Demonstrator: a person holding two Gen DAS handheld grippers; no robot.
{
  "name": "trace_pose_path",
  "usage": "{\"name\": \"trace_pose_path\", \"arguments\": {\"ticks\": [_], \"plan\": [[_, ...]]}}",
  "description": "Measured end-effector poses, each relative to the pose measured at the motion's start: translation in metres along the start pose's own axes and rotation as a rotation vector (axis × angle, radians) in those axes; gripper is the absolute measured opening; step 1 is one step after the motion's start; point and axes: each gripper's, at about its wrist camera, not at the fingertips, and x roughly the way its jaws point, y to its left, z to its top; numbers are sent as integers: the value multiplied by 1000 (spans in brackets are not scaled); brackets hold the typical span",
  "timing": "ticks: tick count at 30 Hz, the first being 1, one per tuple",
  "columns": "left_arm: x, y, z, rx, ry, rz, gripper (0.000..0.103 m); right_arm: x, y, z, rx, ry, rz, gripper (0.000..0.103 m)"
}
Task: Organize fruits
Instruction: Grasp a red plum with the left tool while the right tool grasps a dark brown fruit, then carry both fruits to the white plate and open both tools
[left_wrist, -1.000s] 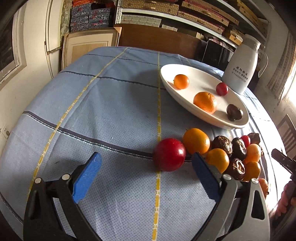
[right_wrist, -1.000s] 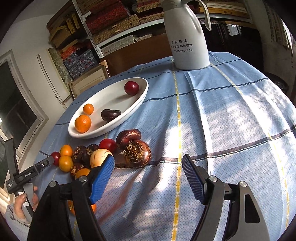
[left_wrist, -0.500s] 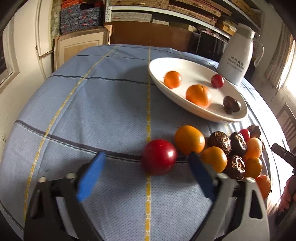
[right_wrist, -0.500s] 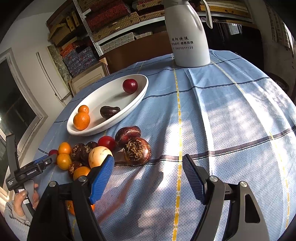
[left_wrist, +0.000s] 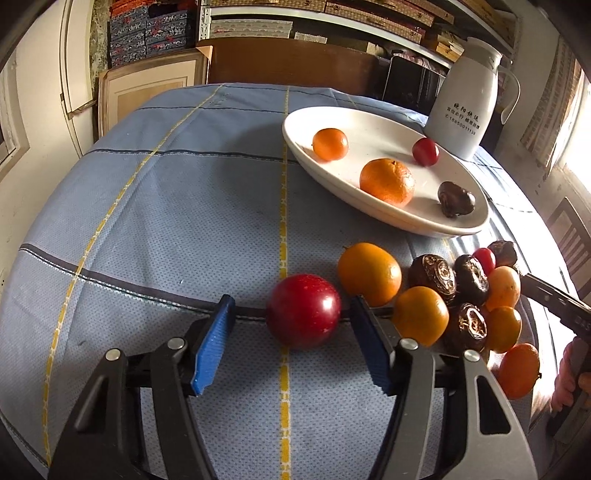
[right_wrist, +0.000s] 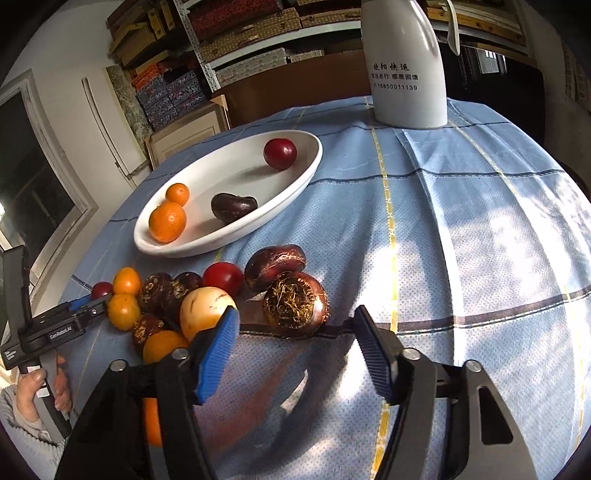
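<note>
1. The left gripper (left_wrist: 291, 325), black-framed with blue ribbed pads, has its jaws closing around a round, glossy dark-red fruit (left_wrist: 303, 311) on the blue checked tablecloth (left_wrist: 166, 206). The fruit sits between the pads with a visible gap on each side, so nothing is gripped yet.
2. The right gripper (right_wrist: 295, 336), of the same build, has its jaws closing too. A dark brown, round water chestnut with a tuft of dry fibres (right_wrist: 295, 304) lies just ahead of the pad tips, and neither pad touches it.
3. Just beside the red fruit, to its right in the left wrist view, lies a smooth orange citrus fruit (left_wrist: 369, 274), then a tight cluster of small oranges and brown chestnuts (left_wrist: 465, 291).
4. In the right wrist view a pale yellow round fruit (right_wrist: 207, 308) sits touching the left-hand blue pad, with a small red fruit (right_wrist: 222, 277) and a second brown chestnut (right_wrist: 275, 261) behind it.
5. A white oval ceramic dish (left_wrist: 332, 177) stands farther back on the cloth; it holds two oranges, one small red fruit and one dark chestnut, all apart.
6. A white plastic jug with printed lettering (right_wrist: 402, 62) stands beyond the dish.
7. A person's hand (right_wrist: 40, 384) holds the left gripper's handle at the left edge of the right wrist view.
</note>
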Motion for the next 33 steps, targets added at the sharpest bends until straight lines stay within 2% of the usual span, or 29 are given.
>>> {"name": "trace_pose_path", "arguments": {"ticks": [2, 3, 4, 6, 13, 14, 15, 17, 20, 22, 23, 27, 30, 33], "plan": [[0, -1, 0, 4, 1, -5, 61, 4, 1, 2, -9, 4, -13, 49], [0, -1, 0, 6, 1, -7, 58, 5, 2, 3, -15, 8, -12, 41], [-1, -1, 0, 7, 0, -10, 56, 6, 2, 3, -20, 9, -10, 40], [-2, -2, -1, 11, -6, -20, 40, 5, 3, 2, -27, 8, 1, 40], [-14, -1, 0, 1, -55, -46, 38, -24, -3, 3, 4, -113, 21, 37], [-15, -1, 2, -1, -60, -51, 38, -28, -5, 5, 13, -127, 32, 27], [-17, -1, 5, -2, -68, -53, 38, -31, -6, 9, 25, -133, 64, 9], [-22, -2, 15, -6, -88, -58, 38, -33, -7, 20, 48, -132, 102, 9], [-26, -4, 37, -11, -113, -78, 38, -18, -3, 38, 15, -53, 97, 11], [-27, -7, 41, 8, -132, -58, 38, -17, -11, 35, 71, -51, 138, 33], [-27, -8, 40, 15, -135, -56, 38, -18, -12, 29, 68, -53, 143, 47], [-22, 2, 29, -18, -112, -73, 38, -13, -5, 17, -5, -25, 66, 48], [-23, 6, 27, -22, -117, -66, 38, -3, 2, 13, -72, -15, -58, 51], [-20, 5, 26, -18, -109, -70, 38, 8, -4, 9, -66, 34, -72, 50]]}}
